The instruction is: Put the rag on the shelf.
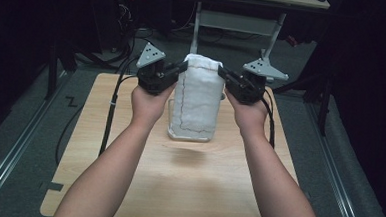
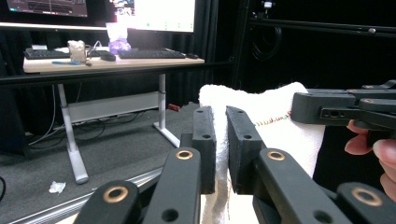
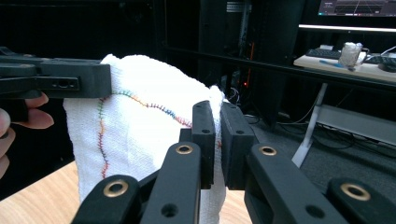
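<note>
In the high view the white towel [image 1: 197, 96] hangs in front of the clear container [image 1: 172, 130] on the desk [image 1: 129, 135], so what lies in it cannot be told. In both gripper views the towel's lower part is cut off by the bottom edge — the left gripper [image 2: 221, 140] and right gripper [image 3: 218, 135] cover the pinched cloth. The far keyboard [image 2: 149, 53] is too small to read.

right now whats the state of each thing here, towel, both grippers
white towel: hanging in the air, held by its two top corners, lower edge above the wooden table, rainbow stitching along its hem
left gripper: shut on the towel's top left corner
right gripper: shut on the towel's top right corner
</note>
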Motion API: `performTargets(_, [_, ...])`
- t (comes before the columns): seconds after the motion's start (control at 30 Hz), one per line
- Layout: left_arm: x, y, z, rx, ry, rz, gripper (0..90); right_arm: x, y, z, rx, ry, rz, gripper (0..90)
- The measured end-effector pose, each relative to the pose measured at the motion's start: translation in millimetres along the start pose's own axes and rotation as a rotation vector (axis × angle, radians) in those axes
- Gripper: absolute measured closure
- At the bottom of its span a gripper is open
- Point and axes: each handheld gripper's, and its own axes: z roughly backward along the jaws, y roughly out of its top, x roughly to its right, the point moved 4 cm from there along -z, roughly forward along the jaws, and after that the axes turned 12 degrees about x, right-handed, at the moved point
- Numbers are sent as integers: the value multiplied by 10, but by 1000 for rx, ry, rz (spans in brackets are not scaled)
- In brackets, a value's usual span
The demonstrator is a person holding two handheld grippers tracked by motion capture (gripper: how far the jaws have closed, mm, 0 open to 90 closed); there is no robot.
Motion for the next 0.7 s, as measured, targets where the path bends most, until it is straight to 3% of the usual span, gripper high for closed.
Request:
performTargets(0.27, [-84, -20, -160, 5, 24, 7, 829, 149, -28, -156, -9, -9, -18, 859])
performTargets(0.4, [-205, -51, -233, -5, 42, 17, 829, 244, -52, -243, -17, 6, -63, 859])
performTargets(0.5, [-277, -62, -272, -8, 50, 8, 828, 238, -28, -281, -13, 17, -51, 859])
performTargets(0.57, [-310, -60, -280, -5, 52, 24, 828, 235, -17, -305, -11, 18, -51, 859])
performTargets(0.7, [-347, -83, -329, -18, 70, -11, 828, 257, -33, -373, -25, 11, -39, 859])
